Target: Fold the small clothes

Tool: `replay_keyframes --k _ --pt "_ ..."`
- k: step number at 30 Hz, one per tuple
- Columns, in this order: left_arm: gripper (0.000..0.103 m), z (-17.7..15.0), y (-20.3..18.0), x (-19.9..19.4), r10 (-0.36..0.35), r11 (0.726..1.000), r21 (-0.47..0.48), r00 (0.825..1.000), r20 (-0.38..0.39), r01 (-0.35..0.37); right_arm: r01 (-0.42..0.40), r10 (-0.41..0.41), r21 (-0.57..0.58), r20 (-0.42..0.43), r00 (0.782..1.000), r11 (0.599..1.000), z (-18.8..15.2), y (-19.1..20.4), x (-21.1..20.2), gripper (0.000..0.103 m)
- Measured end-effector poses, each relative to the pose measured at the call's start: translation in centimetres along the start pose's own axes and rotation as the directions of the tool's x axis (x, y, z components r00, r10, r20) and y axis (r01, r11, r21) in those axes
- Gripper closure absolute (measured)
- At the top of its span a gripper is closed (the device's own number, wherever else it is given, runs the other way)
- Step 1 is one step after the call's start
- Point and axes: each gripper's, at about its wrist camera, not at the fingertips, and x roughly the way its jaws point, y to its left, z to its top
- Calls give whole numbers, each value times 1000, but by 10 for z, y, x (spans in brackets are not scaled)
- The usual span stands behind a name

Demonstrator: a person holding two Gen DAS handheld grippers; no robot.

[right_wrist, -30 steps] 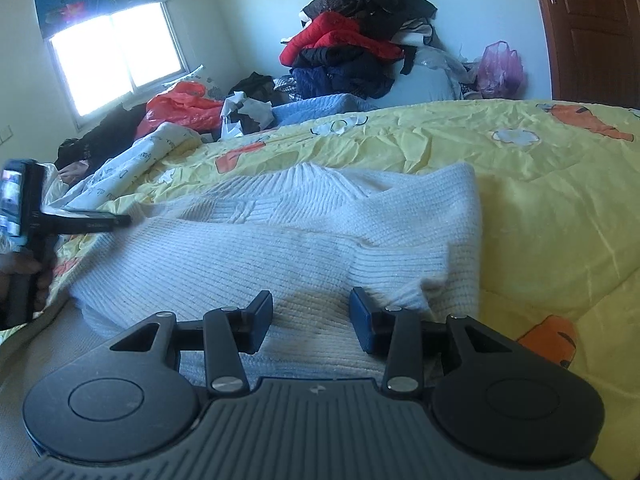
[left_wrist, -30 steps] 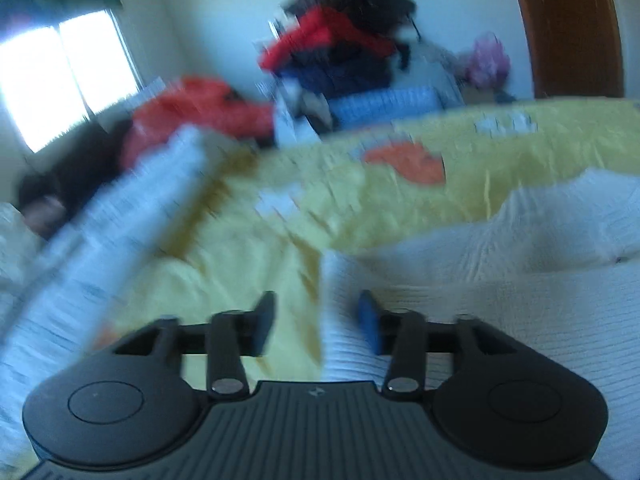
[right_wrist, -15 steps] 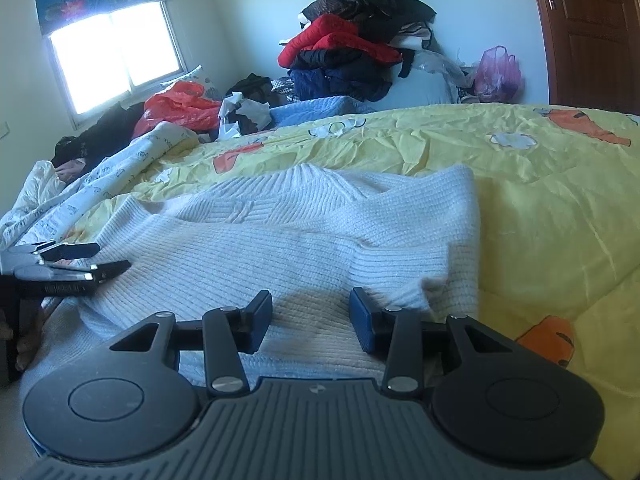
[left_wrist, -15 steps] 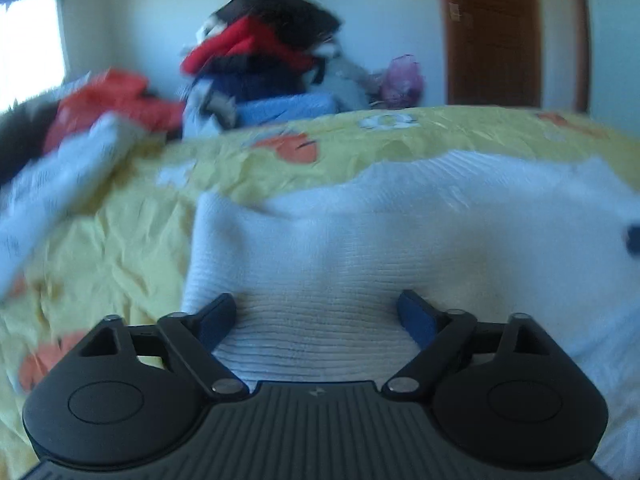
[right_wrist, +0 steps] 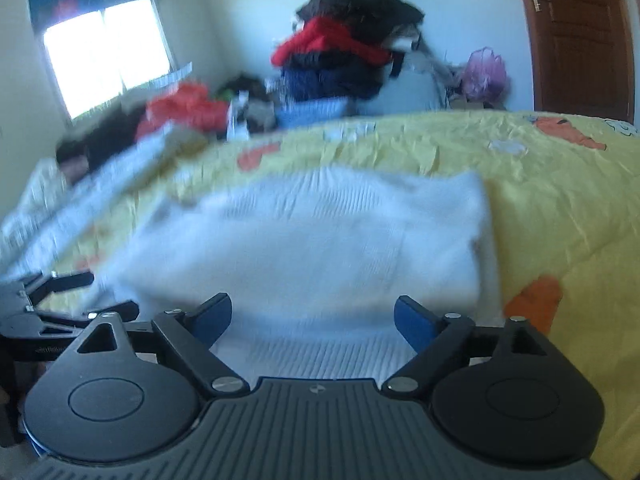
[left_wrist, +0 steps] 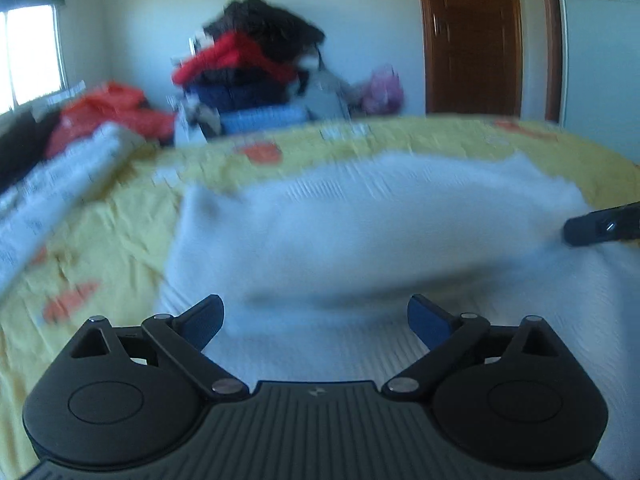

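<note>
Nearest in each wrist view is a ribbed black plastic housing with two round discs and jointed metal-pinned links. The left gripper has its blue-padded fingers spread wide with nothing between them; the right gripper likewise stands wide apart and empty, its flat blue pads angled outward.

Both hang just over the near edge of the sweater, a white ribbed knit lying folded in a soft, roughly rectangular slab on the bedspread. In the right wrist view the sweater has a straight folded edge on its right side, and a finer ribbed band runs along its far edge. Much of the knit is motion-blurred, so finer texture cannot be read.

Under the sweater, the bedspread is crinkled yellow cloth printed with orange and white shapes. Left of the sweater lies a long pale printed roll of bedding. The left gripper's black frame shows at the sweater's left edge in the right wrist view, and one dark finger of the right gripper at its right edge in the left wrist view.

Beyond the sweater, against the pale wall, rises a heap of clothes, red, black and navy, beside a pink plastic bag. Farther right stands a brown panelled wooden door; farther left, a bright window.
</note>
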Motion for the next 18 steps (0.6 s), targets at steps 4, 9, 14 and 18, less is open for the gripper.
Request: replay_keyframes --k 4,9,14,18 --pt "0 -11 6 22 28 995 -90 996 -86 -36 74 -82 -100 -78 994 992 -29 11 18 18" --pt "0 -15 16 26 26 988 -145 994 -109 -42 113 -122 -148 -51 991 983 -53 22 -5 16" --pt "0 -16 12 25 36 989 -137 994 -108 -51 132 -143 -176 -52 988 976 -74 35 -22 1" --pt "0 -16 12 23 37 989 -136 993 -115 -53 135 -146 -178 -52 988 975 -77 36 -22 0"
